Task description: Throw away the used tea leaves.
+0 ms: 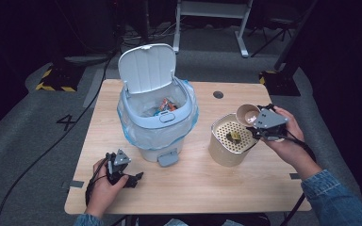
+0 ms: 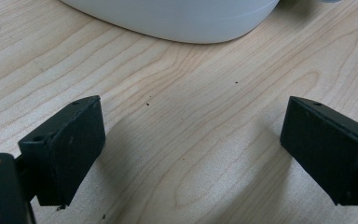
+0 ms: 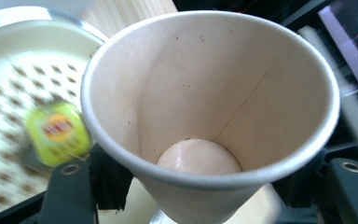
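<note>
Nearest the camera, the person's left hand rests on the near-left part of the worktop (image 1: 202, 188), bearing the left hand-held gripper (image 1: 131, 179). In the left gripper view its two black jaws stand wide apart over bare wood with nothing between them, and the white base of the waste bin (image 2: 177, 18) lies just ahead.

To the right of it, at mid-worktop, stands the waste bin (image 1: 156, 117): lid tipped up and back, blue liner folded over the rim, some coloured scraps visible inside.

Further right sits a cream container with a perforated top (image 1: 228, 139), a small yellow-green tag or packet (image 1: 234, 137) lying on the perforations.

At far right, the right hand-held gripper (image 1: 259, 123) holds a paper cup (image 1: 247, 114) above the container's far right edge. The right gripper view shows the jaws closed against the lower wall of the cup (image 3: 209, 107), whose long axis is tilted, mouth turned towards the camera; nothing can be made out inside it.

The deciding relation: the open bin lies to the left of the held cup, well apart from it, with the container between. The right hand alone carries the cup; the left is nearer the bin but empty.
</note>
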Action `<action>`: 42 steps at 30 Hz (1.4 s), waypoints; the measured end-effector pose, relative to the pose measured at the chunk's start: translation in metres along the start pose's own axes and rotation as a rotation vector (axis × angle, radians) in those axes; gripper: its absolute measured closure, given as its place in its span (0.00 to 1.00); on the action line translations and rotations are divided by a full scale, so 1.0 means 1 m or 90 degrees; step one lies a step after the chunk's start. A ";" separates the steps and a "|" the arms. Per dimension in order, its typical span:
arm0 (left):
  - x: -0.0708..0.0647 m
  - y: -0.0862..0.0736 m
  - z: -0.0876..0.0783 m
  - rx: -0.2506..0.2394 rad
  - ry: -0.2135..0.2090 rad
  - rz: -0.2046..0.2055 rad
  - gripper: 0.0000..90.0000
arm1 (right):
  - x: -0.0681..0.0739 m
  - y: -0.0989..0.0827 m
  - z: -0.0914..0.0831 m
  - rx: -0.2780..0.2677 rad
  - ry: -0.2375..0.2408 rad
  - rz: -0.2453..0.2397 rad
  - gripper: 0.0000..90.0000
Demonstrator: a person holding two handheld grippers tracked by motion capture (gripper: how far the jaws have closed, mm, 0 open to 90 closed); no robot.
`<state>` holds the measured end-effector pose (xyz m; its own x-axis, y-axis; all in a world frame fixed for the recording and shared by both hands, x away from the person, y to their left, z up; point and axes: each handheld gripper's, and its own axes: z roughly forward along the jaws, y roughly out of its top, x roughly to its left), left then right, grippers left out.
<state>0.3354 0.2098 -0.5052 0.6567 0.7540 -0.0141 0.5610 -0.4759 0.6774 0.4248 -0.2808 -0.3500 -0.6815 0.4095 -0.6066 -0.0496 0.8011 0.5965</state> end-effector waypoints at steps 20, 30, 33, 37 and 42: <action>0.000 0.000 0.000 0.000 0.000 0.000 0.08 | -0.023 -0.018 0.001 -0.117 0.249 0.321 0.36; 0.000 0.000 0.000 0.000 0.000 0.000 0.08 | -0.028 -0.016 0.000 -0.159 0.298 0.333 0.36; 0.000 0.000 0.000 0.000 0.000 0.000 0.08 | -0.031 -0.012 -0.002 -0.165 0.303 0.330 0.36; 0.000 0.000 0.000 0.000 0.000 0.000 0.08 | -0.034 -0.008 -0.004 -0.168 0.304 0.332 0.36; 0.000 0.000 0.000 0.000 -0.002 0.000 0.07 | -0.037 -0.003 -0.006 -0.167 0.306 0.336 0.36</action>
<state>0.3357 0.2099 -0.5053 0.6587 0.7522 -0.0165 0.5605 -0.4760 0.6777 0.4456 -0.3014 -0.3259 -0.9032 0.4258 0.0542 0.2400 0.3965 0.8861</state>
